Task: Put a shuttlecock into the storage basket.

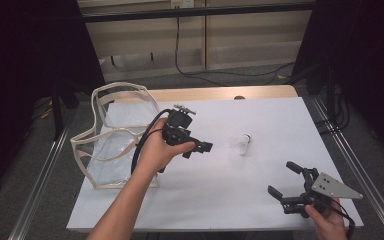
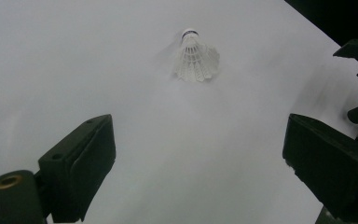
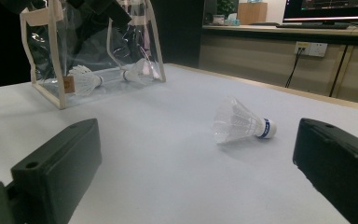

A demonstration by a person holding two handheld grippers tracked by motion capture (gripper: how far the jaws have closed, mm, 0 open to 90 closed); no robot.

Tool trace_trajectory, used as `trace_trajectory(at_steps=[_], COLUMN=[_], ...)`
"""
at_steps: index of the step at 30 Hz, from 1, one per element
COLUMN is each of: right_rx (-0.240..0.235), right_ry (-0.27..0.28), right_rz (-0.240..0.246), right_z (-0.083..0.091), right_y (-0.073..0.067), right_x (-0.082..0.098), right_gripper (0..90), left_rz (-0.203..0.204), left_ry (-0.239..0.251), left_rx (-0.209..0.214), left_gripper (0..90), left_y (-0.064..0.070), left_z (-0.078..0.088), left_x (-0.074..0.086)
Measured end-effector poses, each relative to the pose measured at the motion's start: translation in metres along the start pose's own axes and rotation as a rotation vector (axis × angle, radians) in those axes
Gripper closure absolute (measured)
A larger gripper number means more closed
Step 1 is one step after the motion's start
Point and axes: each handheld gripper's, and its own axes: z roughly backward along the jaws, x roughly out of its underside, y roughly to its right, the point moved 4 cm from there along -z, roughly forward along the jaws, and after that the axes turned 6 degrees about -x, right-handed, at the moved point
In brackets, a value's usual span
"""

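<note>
A white shuttlecock [image 1: 241, 144] with a blue-banded cork lies on its side in the middle of the white table [image 1: 270, 115]. My left gripper [image 1: 198, 150] hovers just left of it, open and holding nothing. The left gripper view shows that shuttlecock [image 2: 196, 58] ahead of the spread jaws of the left gripper [image 2: 200, 158]. My right gripper [image 1: 281, 178] is open near the front right edge. Seen from the right gripper [image 3: 198, 163], the shuttlecock [image 3: 242, 125] lies a short way ahead. A clear bag [image 1: 87, 135] with cream trim stands at the left.
Inside the clear bag [image 3: 58, 93] lie two more shuttlecocks [image 3: 84, 79] [image 3: 137, 70]. The table's wooden far edge [image 1: 220, 92] runs behind the white surface. Metal rails [image 1: 352, 170] flank the table, and a cable [image 1: 200, 72] trails on the floor beyond.
</note>
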Motion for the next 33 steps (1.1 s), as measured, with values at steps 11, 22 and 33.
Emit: trace_trajectory(at_steps=[11,22,33], right_rx=[0.001,0.0,0.0], right_ry=[0.001,-0.001,0.0], right_rz=[0.002,0.003,0.004], right_z=[0.0,0.0,0.0], right_y=[0.0,0.0,0.0], right_x=[0.0,0.0,0.0], right_gripper=[0.7,0.7,0.7], left_rz=[0.004,0.007,0.005], left_ry=[0.018,0.022,0.023], left_rx=[0.007,0.024,0.046], left_gripper=[9.9,10.5,10.0], left_y=[0.003,0.006,0.013], left_z=[-0.012,-0.026,-0.043], left_x=[0.007,0.014,0.018])
